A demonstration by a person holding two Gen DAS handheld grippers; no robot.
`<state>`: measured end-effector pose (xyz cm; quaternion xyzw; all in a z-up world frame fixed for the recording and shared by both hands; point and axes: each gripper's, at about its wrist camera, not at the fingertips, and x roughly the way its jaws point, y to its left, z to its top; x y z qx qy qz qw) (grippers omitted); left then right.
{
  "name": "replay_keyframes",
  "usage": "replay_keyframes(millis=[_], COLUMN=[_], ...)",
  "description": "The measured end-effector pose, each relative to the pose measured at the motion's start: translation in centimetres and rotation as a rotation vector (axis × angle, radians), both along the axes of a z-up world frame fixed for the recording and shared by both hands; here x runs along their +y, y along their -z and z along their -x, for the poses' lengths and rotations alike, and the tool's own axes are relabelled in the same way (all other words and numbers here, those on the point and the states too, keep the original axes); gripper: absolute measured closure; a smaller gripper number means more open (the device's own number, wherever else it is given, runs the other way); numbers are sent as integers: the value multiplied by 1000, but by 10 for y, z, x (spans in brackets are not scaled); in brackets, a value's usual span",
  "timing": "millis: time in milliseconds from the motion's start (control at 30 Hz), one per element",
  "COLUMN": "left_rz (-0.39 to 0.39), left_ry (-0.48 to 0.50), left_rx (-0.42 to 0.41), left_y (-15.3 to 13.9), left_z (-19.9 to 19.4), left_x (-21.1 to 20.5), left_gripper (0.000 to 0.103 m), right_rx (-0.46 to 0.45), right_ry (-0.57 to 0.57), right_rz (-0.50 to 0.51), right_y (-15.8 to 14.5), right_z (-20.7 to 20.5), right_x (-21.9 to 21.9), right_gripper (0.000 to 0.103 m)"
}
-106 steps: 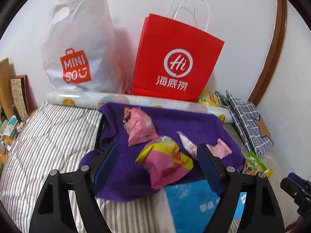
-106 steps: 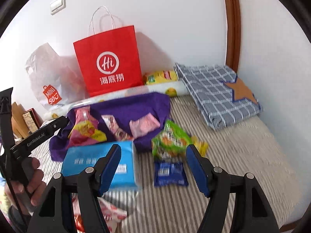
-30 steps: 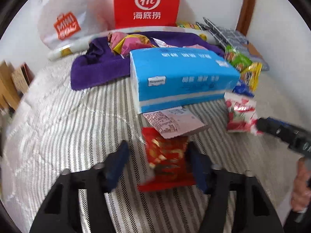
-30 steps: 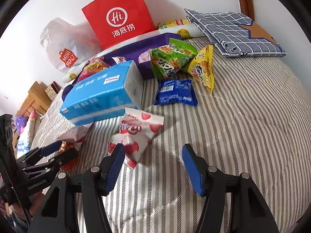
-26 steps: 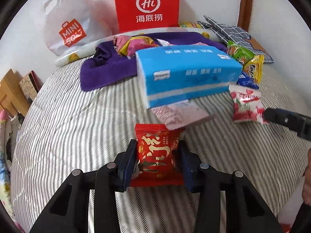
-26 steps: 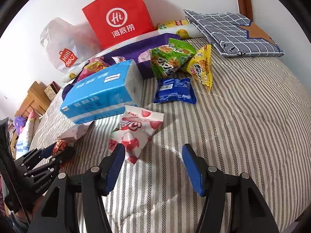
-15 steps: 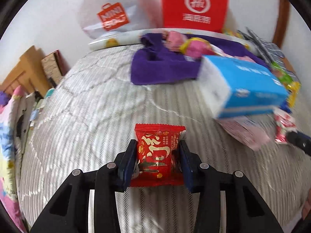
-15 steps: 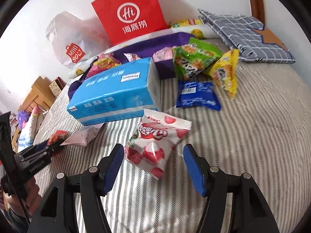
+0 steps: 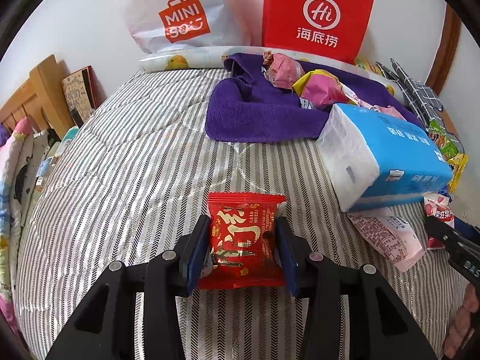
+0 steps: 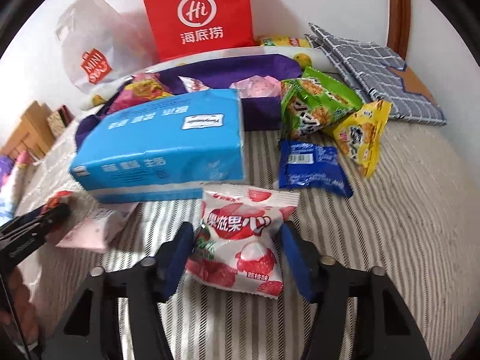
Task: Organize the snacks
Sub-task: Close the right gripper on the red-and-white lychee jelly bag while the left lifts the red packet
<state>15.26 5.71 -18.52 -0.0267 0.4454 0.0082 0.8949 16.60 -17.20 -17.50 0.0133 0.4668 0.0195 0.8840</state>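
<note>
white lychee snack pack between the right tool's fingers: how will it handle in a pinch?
The lychee pack looks puffed with air, so it will probably squash and feel light as the closing right tool meets it. Its glossy film may slip. The crimped ends look floppy, so it could sag or twist if gripped off-centre.
</note>
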Motion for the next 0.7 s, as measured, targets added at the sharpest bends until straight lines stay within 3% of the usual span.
replay_keyframes(millis=[200,300,467,700], left_rz=[-21,-22,-31,-26], left_ry=[8,15,17,16], left_rx=[4,4,7,7], left_y=[0,1,2,2], left_z=[-2,-5,-9,-9], left_x=[-4,-5,-7,-7], left_gripper=[60,60,58,58], right_rx=[-18,-9,-18,-21], right_ry=[-119,-110,-100,-97], right_rz=[50,-11,24,-22], right_y=[0,1,1,0], right_z=[4,2,5,7], right_x=[-7,-18,-14,-20], right_gripper=[56,55,54,53])
